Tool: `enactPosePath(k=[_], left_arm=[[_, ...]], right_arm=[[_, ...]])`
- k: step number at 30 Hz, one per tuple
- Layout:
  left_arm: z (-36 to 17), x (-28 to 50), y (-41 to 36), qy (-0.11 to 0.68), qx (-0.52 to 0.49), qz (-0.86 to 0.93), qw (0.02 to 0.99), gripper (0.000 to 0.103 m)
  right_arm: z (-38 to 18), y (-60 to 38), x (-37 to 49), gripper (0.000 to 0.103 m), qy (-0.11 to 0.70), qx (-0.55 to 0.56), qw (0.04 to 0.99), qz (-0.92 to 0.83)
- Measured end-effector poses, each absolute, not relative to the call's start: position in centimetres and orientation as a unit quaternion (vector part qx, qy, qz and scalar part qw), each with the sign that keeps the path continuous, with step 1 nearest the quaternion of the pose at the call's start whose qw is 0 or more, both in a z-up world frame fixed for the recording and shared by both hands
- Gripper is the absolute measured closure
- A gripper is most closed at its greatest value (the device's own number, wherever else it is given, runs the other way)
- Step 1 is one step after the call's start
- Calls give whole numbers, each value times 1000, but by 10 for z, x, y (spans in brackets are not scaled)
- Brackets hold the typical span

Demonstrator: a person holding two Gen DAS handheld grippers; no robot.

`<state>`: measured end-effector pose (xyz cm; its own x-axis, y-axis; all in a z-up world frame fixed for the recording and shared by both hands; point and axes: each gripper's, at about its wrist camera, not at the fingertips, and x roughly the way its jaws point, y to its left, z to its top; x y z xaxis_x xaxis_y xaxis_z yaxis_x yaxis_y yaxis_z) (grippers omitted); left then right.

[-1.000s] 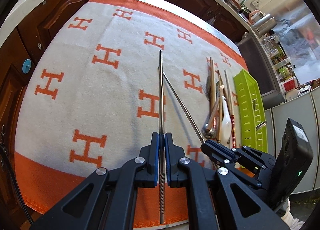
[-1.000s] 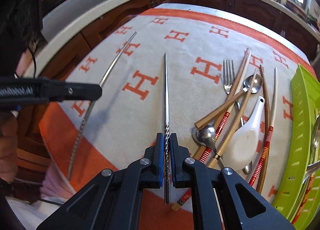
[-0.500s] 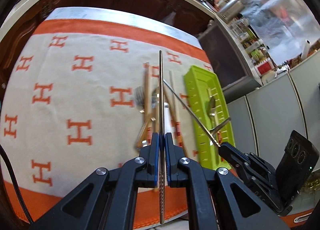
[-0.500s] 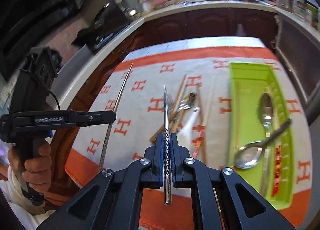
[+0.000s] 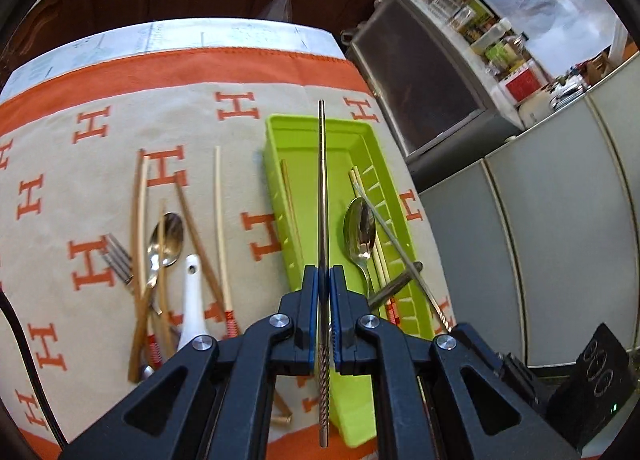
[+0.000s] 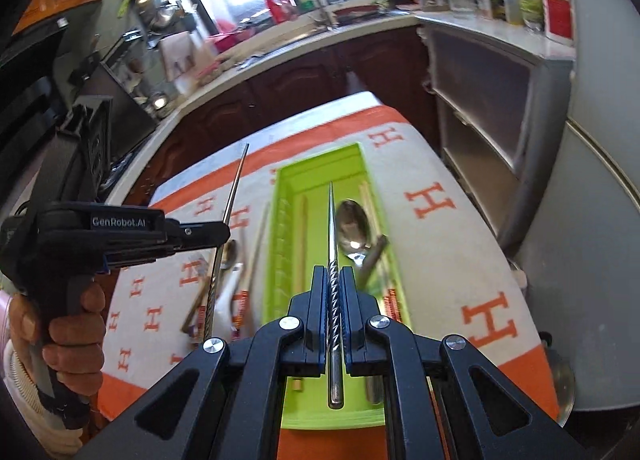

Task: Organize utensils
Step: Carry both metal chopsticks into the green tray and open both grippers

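Observation:
In the left wrist view, my left gripper (image 5: 324, 274) is shut on a twisted-handled metal chopstick (image 5: 322, 180), which hangs lengthwise over the green tray (image 5: 304, 119). The right wrist view shows my right gripper (image 6: 332, 274) shut on a matching metal chopstick (image 6: 331, 220), also above the tray (image 6: 320, 152). A steel spoon (image 5: 360, 228) and wooden chopsticks lie inside the tray. Left of the tray, on the cloth, a fork (image 5: 118, 256), a spoon (image 5: 168, 236), a white ceramic spoon (image 5: 192, 300) and several wooden chopsticks lie in a heap. A hand (image 6: 72, 324) holds the left gripper (image 6: 222, 234).
An orange and cream cloth (image 5: 100, 180) printed with H shapes covers the table. The tray sits near the table's right edge, with grey cabinets (image 5: 540, 240) just beyond. Dark wooden cupboards (image 6: 280, 100) and a cluttered countertop (image 6: 480, 0) run behind.
Both grippers have swung to the right, from over the bare cloth to above the green tray. Each still grips its metal chopstick.

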<state>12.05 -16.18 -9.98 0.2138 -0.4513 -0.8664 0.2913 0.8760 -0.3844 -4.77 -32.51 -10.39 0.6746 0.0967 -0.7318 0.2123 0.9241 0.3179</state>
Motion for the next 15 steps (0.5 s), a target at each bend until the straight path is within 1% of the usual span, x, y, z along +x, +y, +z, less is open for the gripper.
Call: enactPosePath(k=[4, 9, 12, 15], left_arm=[[-118, 130, -180, 594, -57, -226, 770, 100], [-136, 136, -184, 612, -63, -221, 757, 99], [-137, 135, -182, 614, -67, -229, 752, 92], [-132, 132, -181, 609, -64, -233, 755, 90]], right_arm=[[-128, -326, -44, 98, 417, 198, 887, -33], [-142, -313, -36, 97, 434, 195, 880, -13], [-147, -306, -30, 97, 446, 195, 874, 3], [-149, -303, -28, 97, 448, 191, 874, 0]])
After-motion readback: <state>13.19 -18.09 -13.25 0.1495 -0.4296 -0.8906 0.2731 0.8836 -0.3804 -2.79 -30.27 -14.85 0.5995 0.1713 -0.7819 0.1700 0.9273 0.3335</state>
